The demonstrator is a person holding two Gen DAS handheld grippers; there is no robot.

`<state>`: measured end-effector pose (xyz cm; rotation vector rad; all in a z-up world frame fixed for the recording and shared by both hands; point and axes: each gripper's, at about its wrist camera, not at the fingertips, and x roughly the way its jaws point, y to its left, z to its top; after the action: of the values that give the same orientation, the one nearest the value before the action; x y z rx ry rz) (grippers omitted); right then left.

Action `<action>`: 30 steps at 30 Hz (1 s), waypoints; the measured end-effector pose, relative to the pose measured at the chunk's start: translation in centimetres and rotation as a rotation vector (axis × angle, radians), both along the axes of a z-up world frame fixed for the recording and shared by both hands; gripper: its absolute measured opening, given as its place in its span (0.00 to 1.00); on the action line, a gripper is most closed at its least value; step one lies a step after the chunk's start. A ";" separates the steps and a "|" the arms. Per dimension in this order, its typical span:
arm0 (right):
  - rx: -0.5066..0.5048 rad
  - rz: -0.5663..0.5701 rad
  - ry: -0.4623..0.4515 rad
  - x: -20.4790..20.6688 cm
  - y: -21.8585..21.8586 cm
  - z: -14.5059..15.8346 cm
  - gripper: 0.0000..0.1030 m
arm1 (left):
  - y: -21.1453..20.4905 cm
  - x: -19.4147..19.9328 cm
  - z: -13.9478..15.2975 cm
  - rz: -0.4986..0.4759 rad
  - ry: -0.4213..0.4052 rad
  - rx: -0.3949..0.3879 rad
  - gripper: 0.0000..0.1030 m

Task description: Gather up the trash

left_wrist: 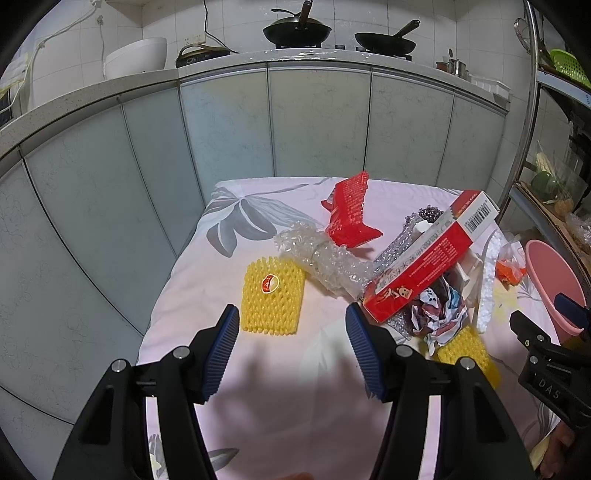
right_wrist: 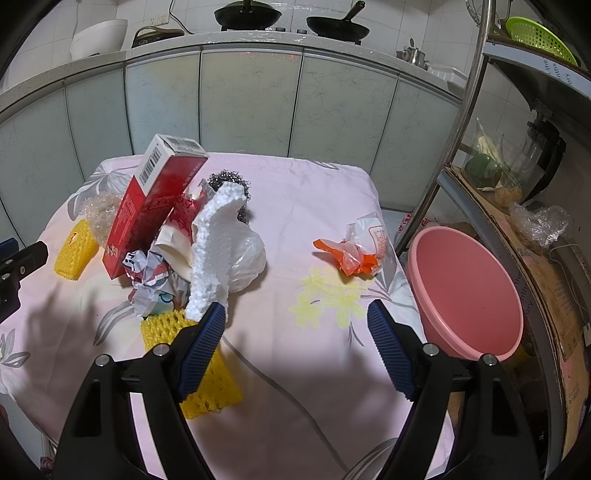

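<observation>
Trash lies on a pink floral cloth. In the left wrist view: a yellow foam net, bubble wrap, a red wrapper, a red box and crumpled paper. My left gripper is open and empty just in front of the yellow net. In the right wrist view: white foam, the red box, a second yellow net and an orange-white wrapper. My right gripper is open and empty above the cloth. A pink basin sits off the right edge.
Grey cabinet doors stand behind the cloth, with a counter holding pans and a rice cooker. A metal shelf rack with vegetables and bags stands at the right. A steel scrubber lies behind the foam.
</observation>
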<state>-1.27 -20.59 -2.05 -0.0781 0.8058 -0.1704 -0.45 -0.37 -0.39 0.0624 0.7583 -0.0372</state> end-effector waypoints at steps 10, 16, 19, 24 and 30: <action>0.000 0.001 0.000 0.0 -0.2 0.1 0.77 | 0.3 0.4 -0.2 0.004 0.002 -0.002 0.58; -0.001 0.001 0.000 -0.1 -0.5 0.2 0.77 | 0.2 0.4 -0.1 0.003 0.002 -0.001 0.58; -0.002 0.001 0.000 0.0 -0.4 0.2 0.77 | 0.2 0.3 -0.2 0.002 0.004 -0.001 0.58; -0.002 0.001 0.000 0.0 -0.2 0.1 0.77 | 0.2 0.4 -0.2 0.002 0.005 0.000 0.58; -0.003 0.001 0.000 -0.1 -0.4 0.2 0.77 | 0.2 0.4 -0.2 0.001 0.009 -0.002 0.58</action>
<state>-1.34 -20.94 -1.80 -0.0812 0.8058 -0.1703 -0.06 -0.12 -0.63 0.0597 0.7668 -0.0375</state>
